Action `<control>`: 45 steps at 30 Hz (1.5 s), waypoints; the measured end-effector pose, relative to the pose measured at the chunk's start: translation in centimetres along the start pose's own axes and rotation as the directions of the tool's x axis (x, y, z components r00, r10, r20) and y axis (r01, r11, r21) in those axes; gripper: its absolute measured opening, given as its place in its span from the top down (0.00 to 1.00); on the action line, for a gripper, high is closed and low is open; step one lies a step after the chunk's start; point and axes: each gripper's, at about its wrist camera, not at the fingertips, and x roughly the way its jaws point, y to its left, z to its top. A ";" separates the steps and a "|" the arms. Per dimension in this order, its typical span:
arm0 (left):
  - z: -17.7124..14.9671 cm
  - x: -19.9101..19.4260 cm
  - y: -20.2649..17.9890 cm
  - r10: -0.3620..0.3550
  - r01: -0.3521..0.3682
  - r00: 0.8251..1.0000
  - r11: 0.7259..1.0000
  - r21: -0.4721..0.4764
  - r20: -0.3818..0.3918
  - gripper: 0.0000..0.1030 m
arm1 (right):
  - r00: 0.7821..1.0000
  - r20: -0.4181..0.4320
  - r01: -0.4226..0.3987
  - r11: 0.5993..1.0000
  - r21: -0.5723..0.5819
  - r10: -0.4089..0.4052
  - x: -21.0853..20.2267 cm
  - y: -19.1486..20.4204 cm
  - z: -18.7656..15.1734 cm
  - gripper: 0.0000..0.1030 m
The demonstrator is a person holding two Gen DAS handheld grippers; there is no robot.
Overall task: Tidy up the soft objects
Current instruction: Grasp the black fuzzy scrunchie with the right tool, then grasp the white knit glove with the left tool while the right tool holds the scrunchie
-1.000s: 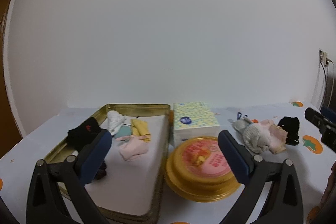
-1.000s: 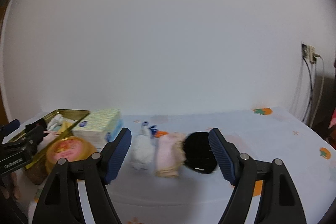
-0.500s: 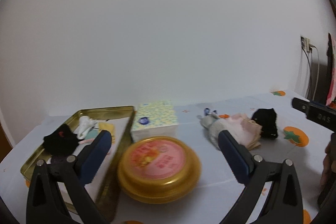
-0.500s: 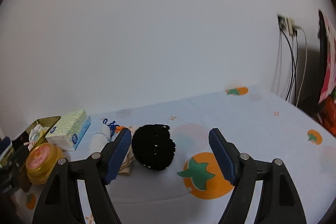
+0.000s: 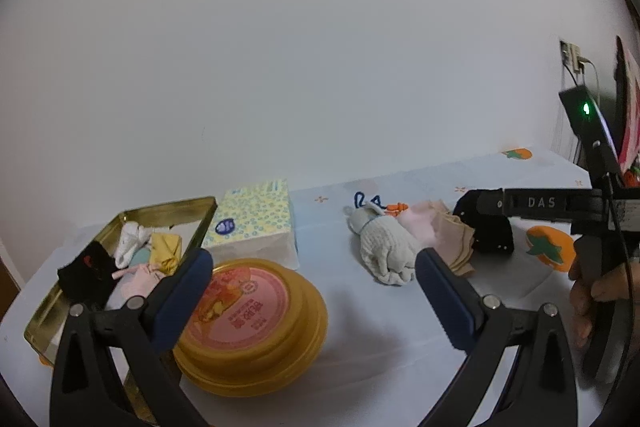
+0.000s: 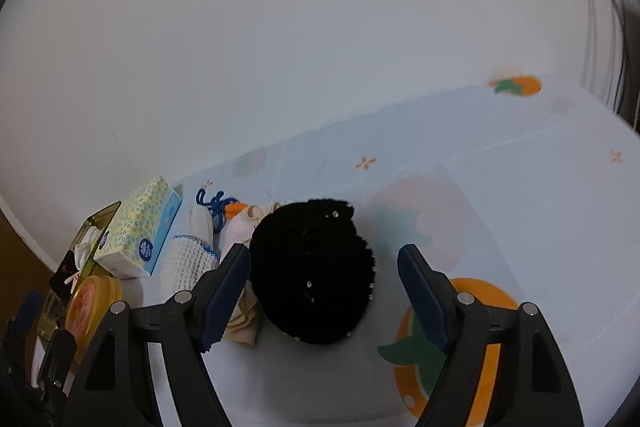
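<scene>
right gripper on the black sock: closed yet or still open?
Open. The right gripper straddles the black sock, with a clear gap to its right finger.

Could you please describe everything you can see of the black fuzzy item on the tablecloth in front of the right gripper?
The black fuzzy item is a soft, rounded, knit-looking bundle flecked with small shiny beads. It lies on the tablecloth, its left edge against the beige cloth. The open right gripper frames it; contact cannot be told.

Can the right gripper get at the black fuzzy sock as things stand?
Probably yes: the right gripper is open, its fingers flanking the black fuzzy sock, nothing between; the beige cloth crowds its left finger.
</scene>
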 end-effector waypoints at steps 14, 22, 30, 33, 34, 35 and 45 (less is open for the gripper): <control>0.1 0.6 -0.1 -0.001 0.001 1.000 1.000 -0.008 -0.028 0.00 | 0.994 0.070 -0.088 0.994 0.066 0.083 -2.7 -1.2 0.8 0.56; 1.4 2.1 -1.9 -0.047 0.047 0.999 0.999 -0.028 -0.014 0.01 | 0.968 0.242 -0.090 0.990 0.111 0.061 -7.1 -2.4 1.4 0.56; 3.7 8.2 -5.8 -0.037 0.038 0.993 0.999 0.004 -0.115 0.24 | 0.974 0.211 -0.112 0.987 0.113 0.086 -6.6 -2.1 1.4 0.56; 3.7 10.3 -6.0 -0.039 0.039 0.979 0.999 -0.009 -0.200 0.31 | 0.972 0.219 -0.112 0.988 0.109 0.086 -6.9 -2.1 1.5 0.56; 3.7 10.9 -5.9 -0.045 0.042 0.973 0.999 -0.018 -0.225 0.33 | 0.971 0.221 -0.114 0.987 0.111 0.087 -7.0 -2.1 1.4 0.56; 3.7 11.5 -5.6 -0.046 0.039 0.967 0.999 -0.035 -0.250 0.34 | 0.971 0.221 -0.117 0.987 0.114 0.090 -7.1 -2.2 1.5 0.56; 3.0 13.4 -5.2 -0.129 0.104 0.921 0.991 -0.087 -0.366 0.62 | 0.973 0.212 -0.114 0.988 0.106 0.089 -6.2 -2.2 1.4 0.56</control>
